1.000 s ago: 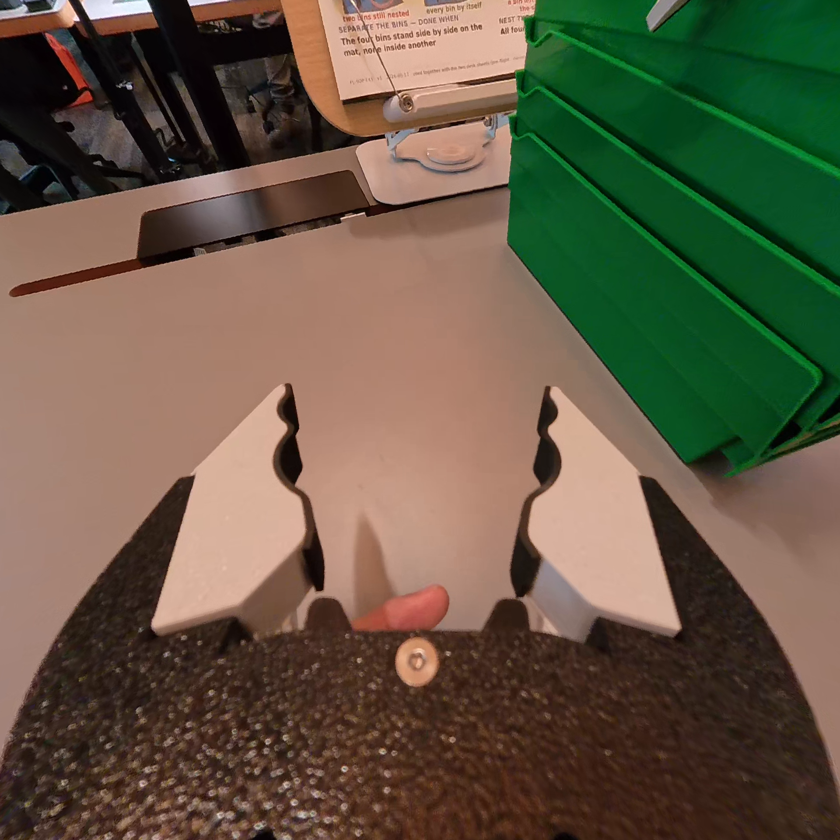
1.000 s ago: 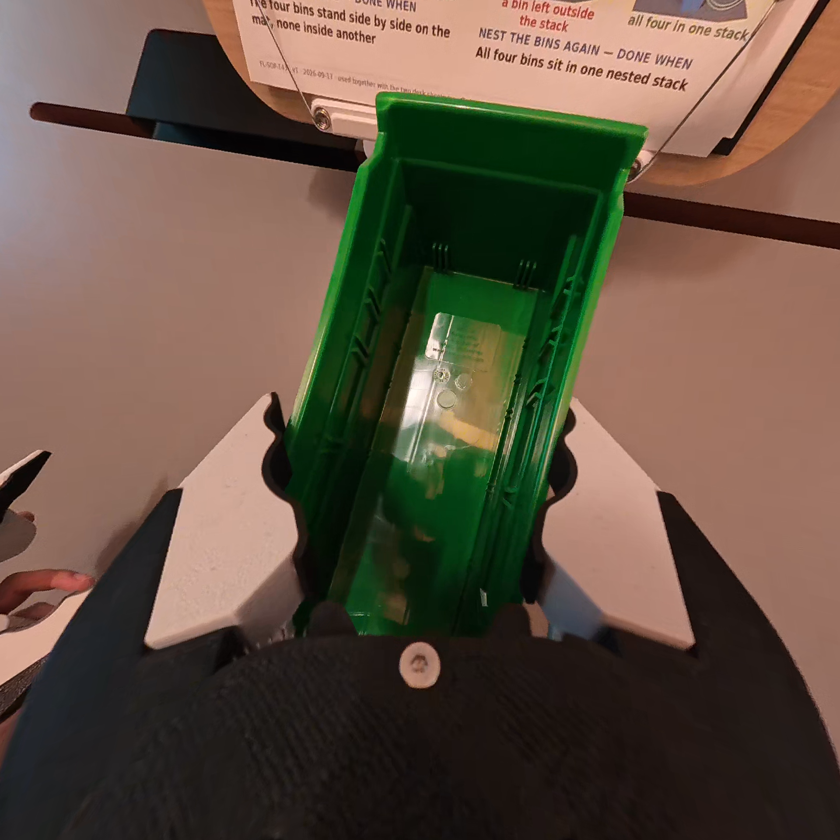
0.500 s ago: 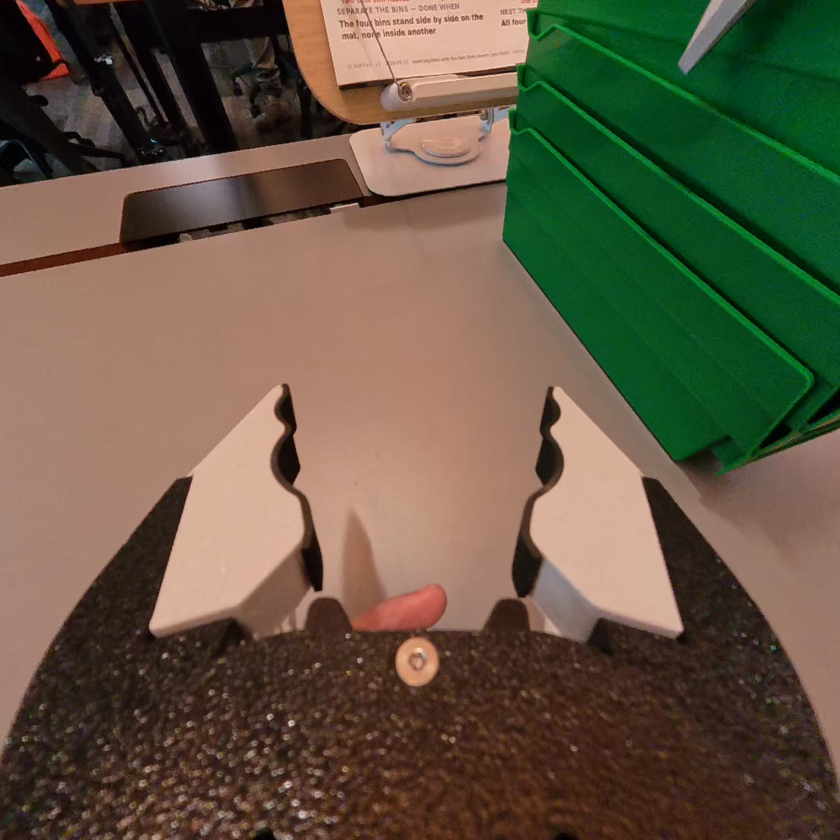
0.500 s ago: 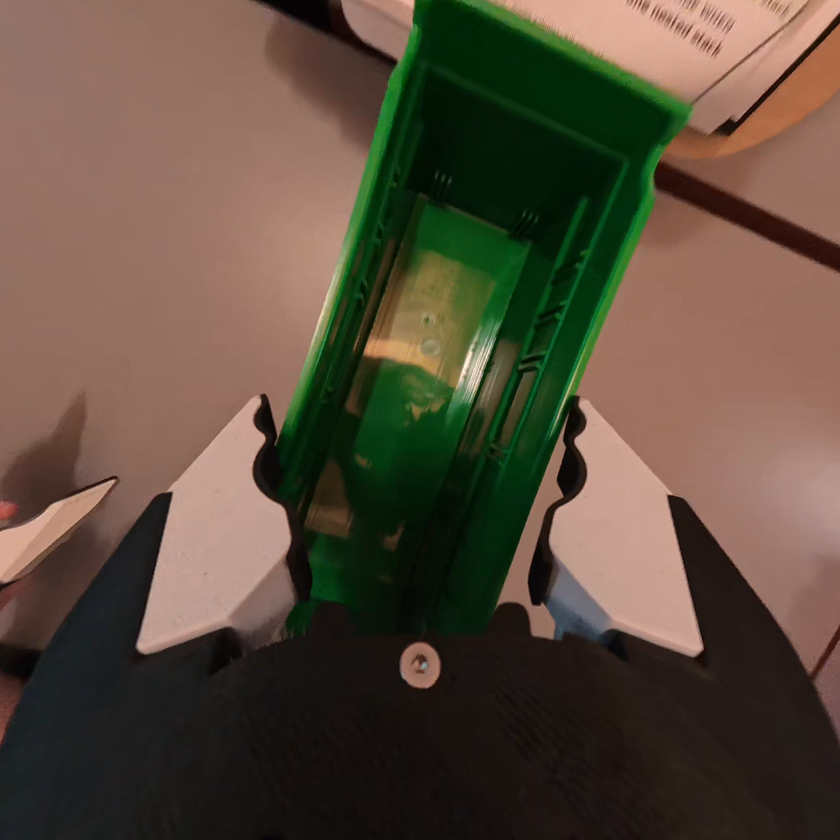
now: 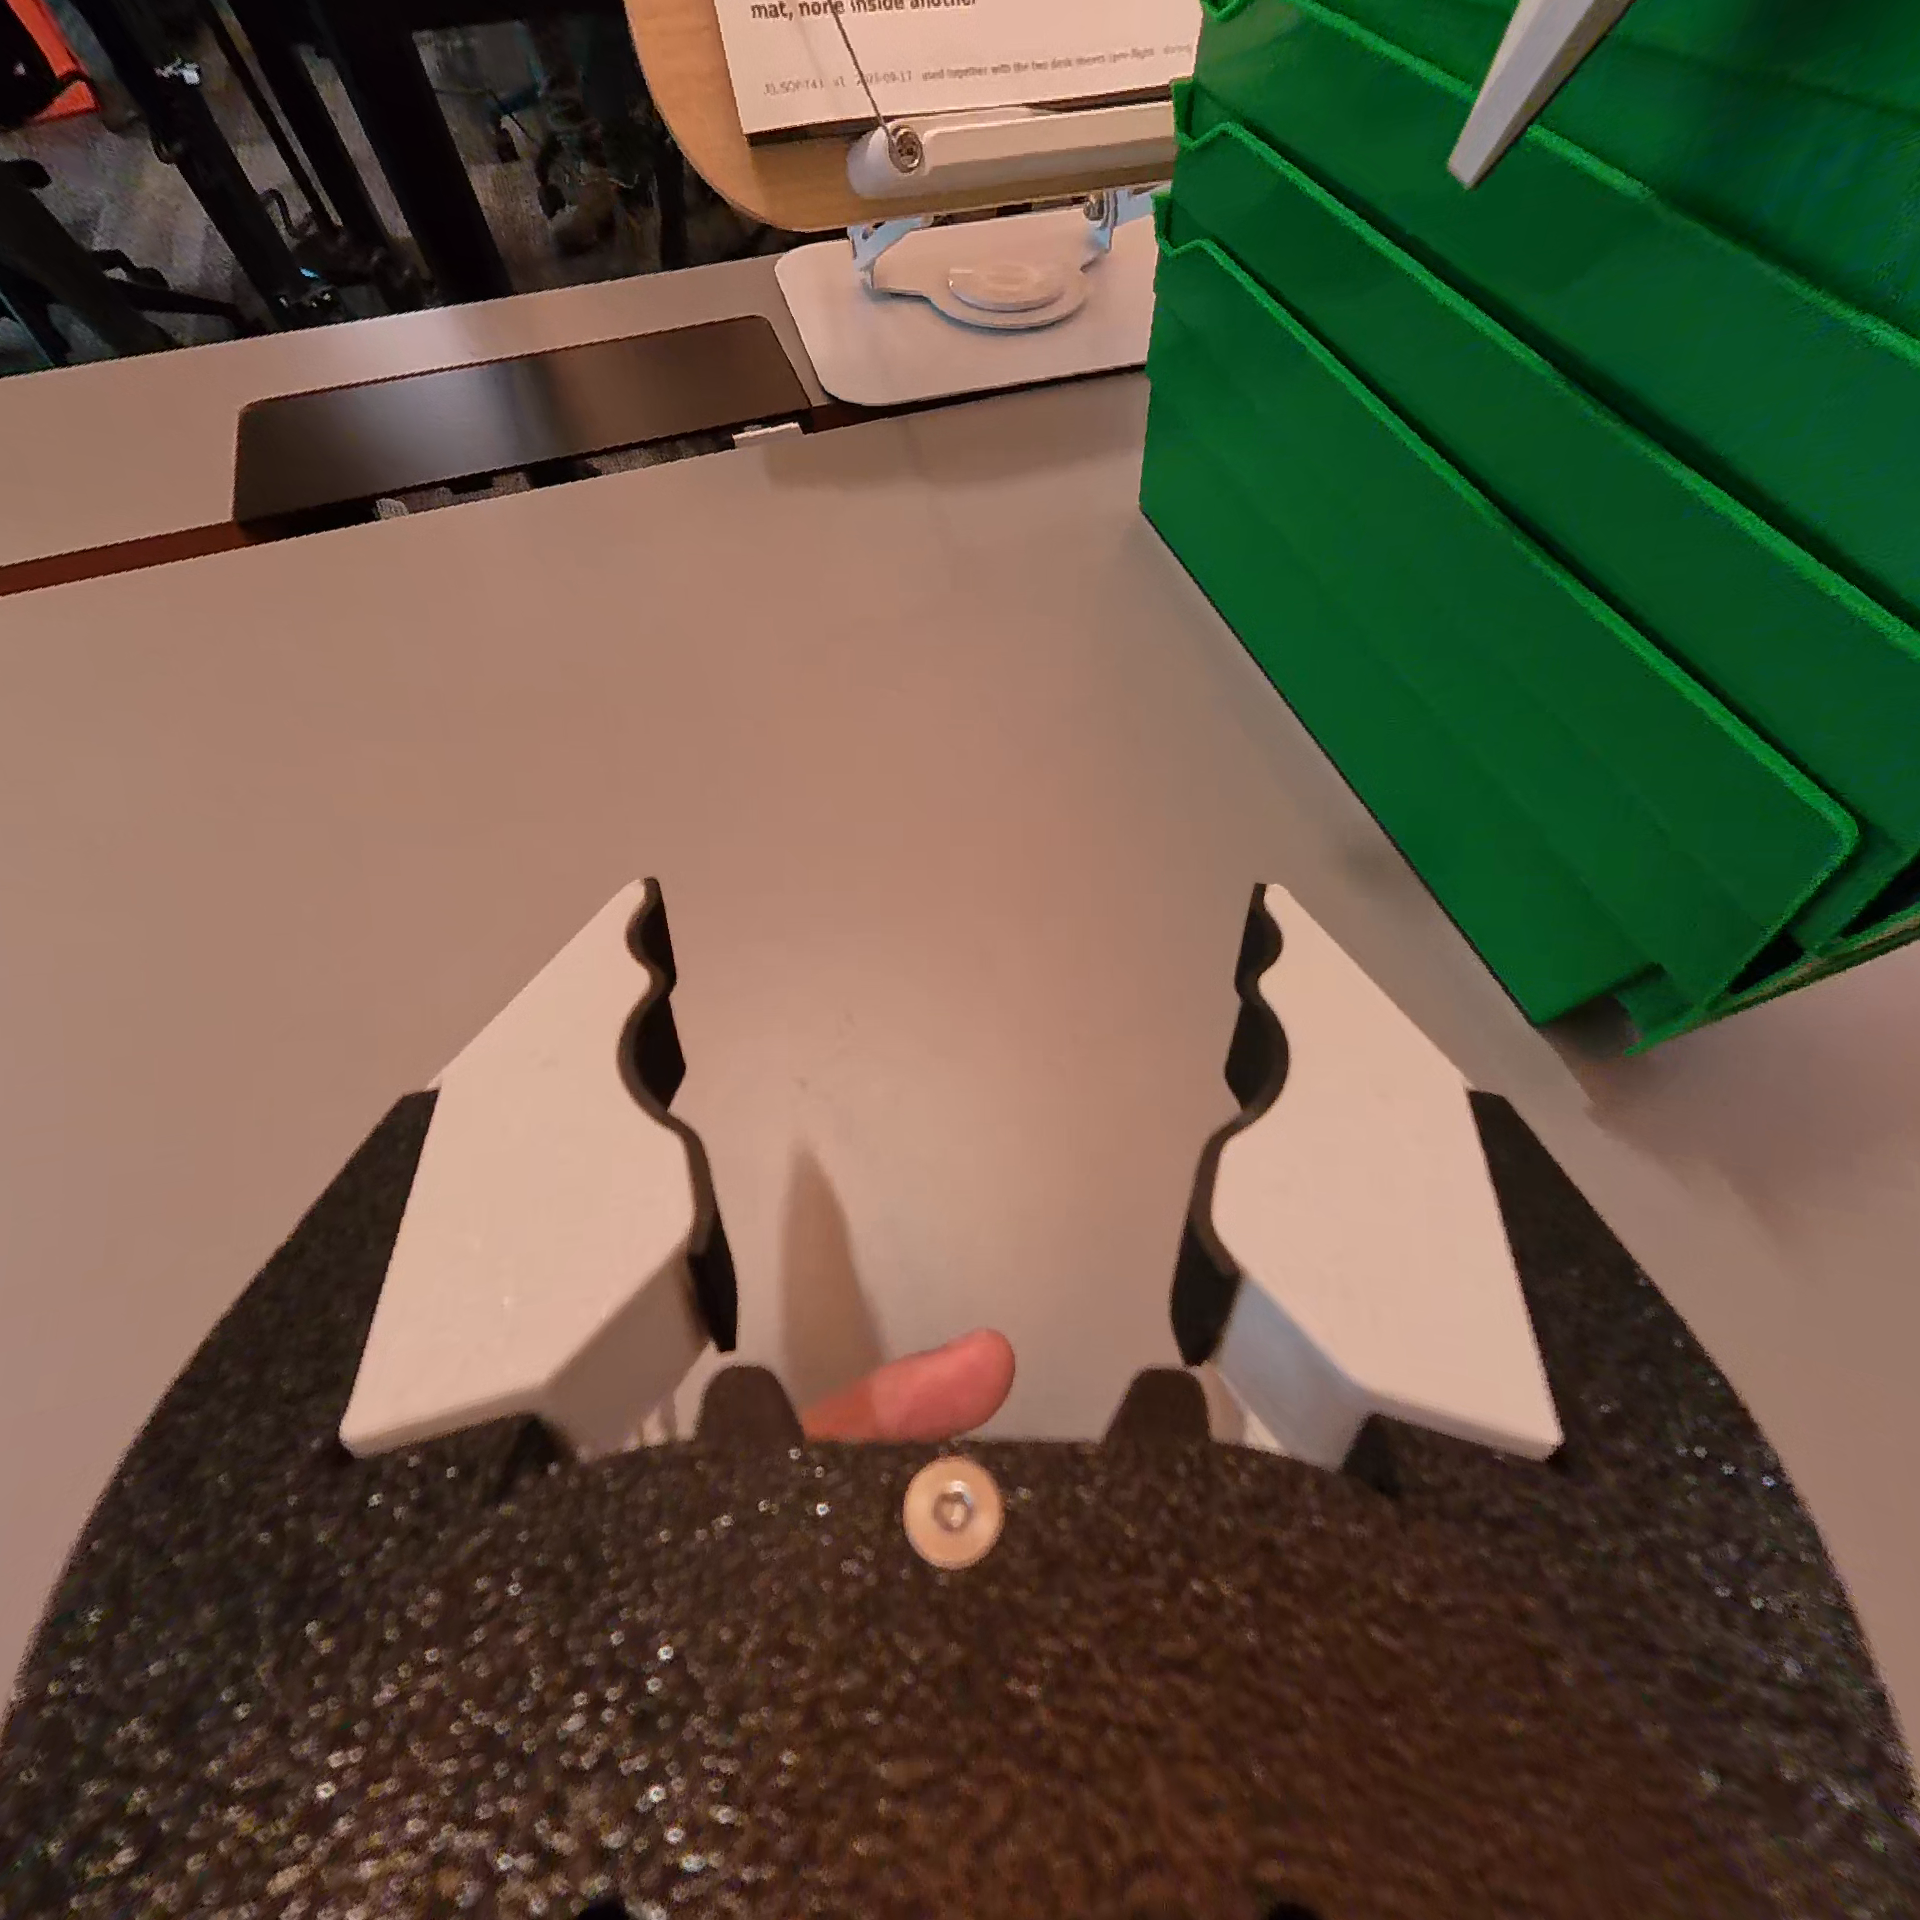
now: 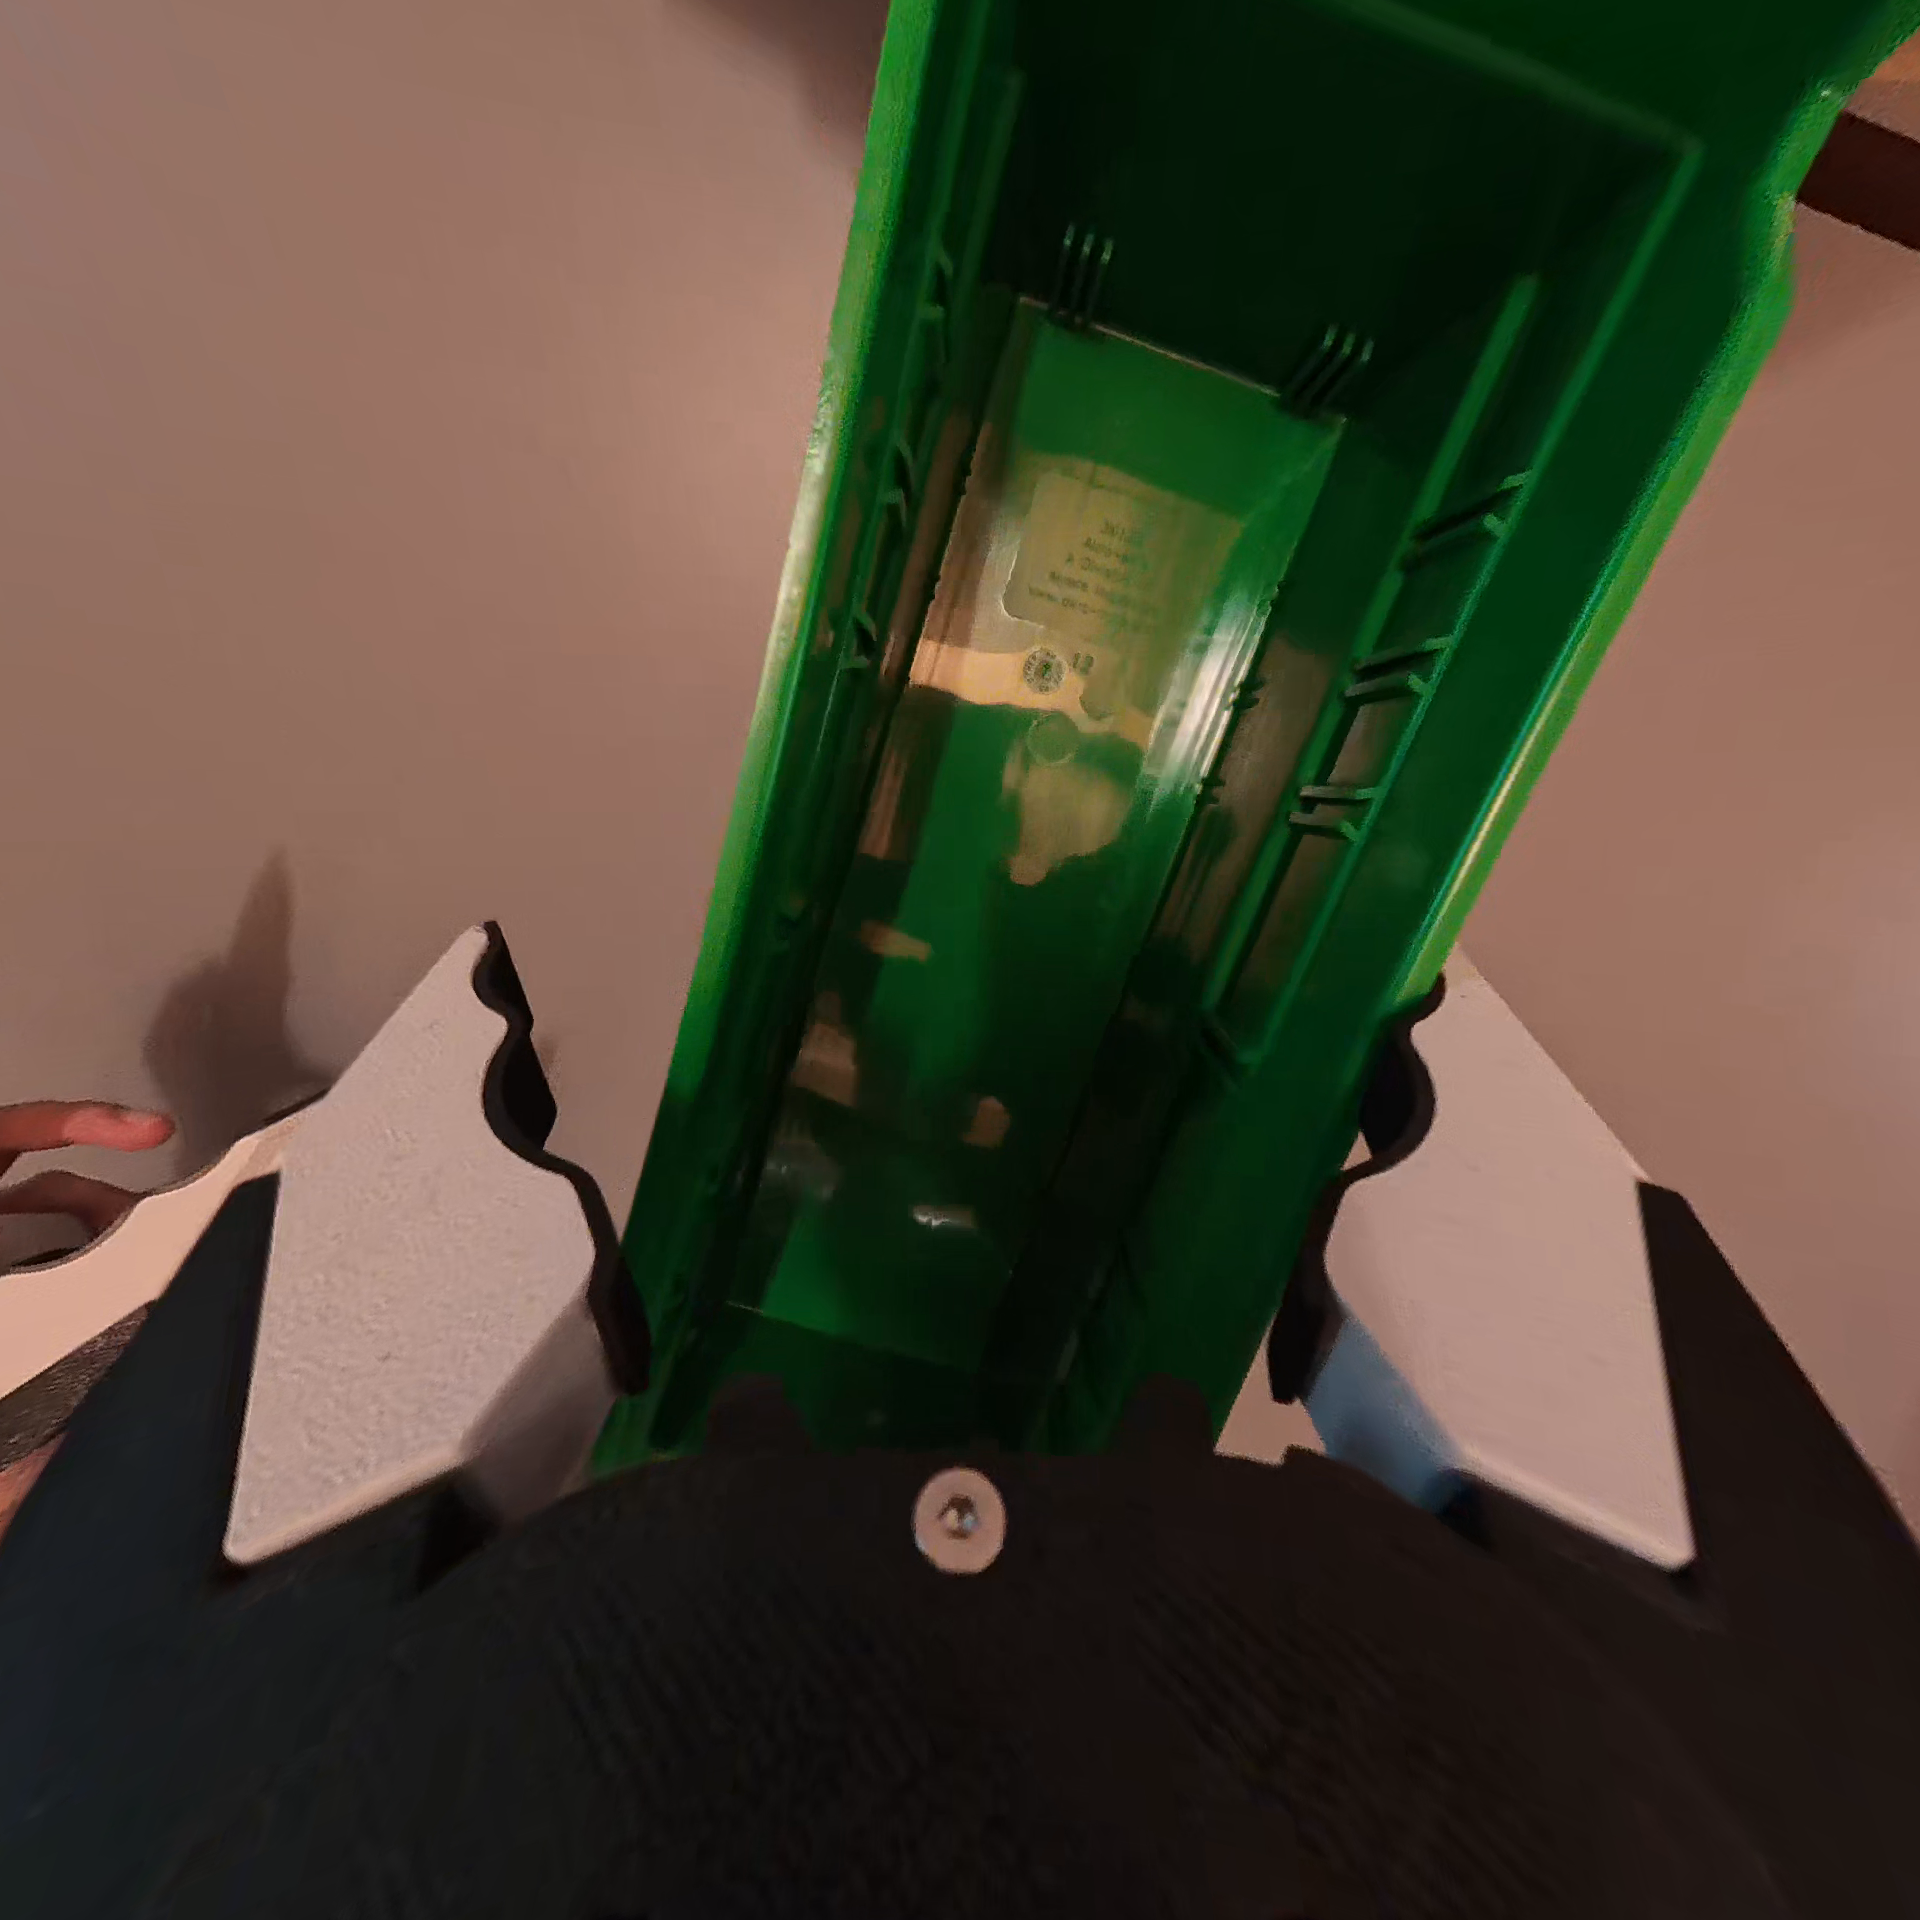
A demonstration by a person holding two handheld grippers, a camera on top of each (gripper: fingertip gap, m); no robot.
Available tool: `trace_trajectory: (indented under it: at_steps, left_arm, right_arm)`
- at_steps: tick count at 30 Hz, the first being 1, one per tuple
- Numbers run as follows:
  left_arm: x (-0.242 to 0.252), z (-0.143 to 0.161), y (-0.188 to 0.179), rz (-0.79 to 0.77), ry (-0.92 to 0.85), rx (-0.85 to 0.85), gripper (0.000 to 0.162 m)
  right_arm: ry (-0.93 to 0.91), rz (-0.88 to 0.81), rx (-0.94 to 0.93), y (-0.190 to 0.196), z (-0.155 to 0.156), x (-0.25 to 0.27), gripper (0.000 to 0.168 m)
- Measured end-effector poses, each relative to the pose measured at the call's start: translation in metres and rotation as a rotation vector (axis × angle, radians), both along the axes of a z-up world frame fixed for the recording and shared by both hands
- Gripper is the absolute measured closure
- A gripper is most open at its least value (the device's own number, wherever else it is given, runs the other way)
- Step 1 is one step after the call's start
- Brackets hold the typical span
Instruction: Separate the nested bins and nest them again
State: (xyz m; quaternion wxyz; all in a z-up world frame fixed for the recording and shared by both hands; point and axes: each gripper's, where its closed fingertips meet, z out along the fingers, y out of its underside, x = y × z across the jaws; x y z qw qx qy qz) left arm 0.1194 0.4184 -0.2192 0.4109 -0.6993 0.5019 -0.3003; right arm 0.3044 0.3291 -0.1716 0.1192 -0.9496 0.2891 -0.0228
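A stack of several nested green bins [image 5: 1558, 571] stands on the grey table [image 5: 520, 779] at the right of the left wrist view. My left gripper [image 5: 954, 894] is open and empty, low over the table to the left of the stack. In the right wrist view I look down into the topmost bin [image 6: 1143, 520]. My right gripper [image 6: 963, 956] is open around its near end. The right finger [image 6: 1475, 1195] touches the bin wall. The left finger's tip [image 6: 416, 1143] stands apart from it. One right fingertip [image 5: 1507, 94] shows above the stack.
An instruction sheet on a wooden board [image 5: 935, 83] stands on a white base [image 5: 987, 332] at the table's back, beside a black cover plate [image 5: 499, 416]. Dark furniture legs [image 5: 312, 156] stand beyond. The left gripper and a hand [image 6: 83, 1195] show at the right view's lower left.
My right gripper's jaws have spread from a tight hold on the top bin and moved closer over it. My left gripper has drifted slightly forward and stays open.
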Motion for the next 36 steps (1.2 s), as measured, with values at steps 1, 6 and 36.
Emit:
trace_trajectory:
  at_steps: [1,6,36]
  left_arm:
    - [0.000,-0.001,0.000,0.001,0.002,-0.003,0.055]
    - [-0.002,-0.002,0.001,0.002,0.010,-0.012,0.055]
    - [0.001,-0.014,-0.003,-0.014,0.055,-0.038,0.056]
  right_arm:
    - [0.000,0.000,-0.019,-0.001,-0.001,0.000,0.010]
    - [0.029,-0.065,0.007,0.000,0.007,0.008,0.032]
    - [0.221,-0.071,0.010,-0.009,-0.002,-0.003,0.038]
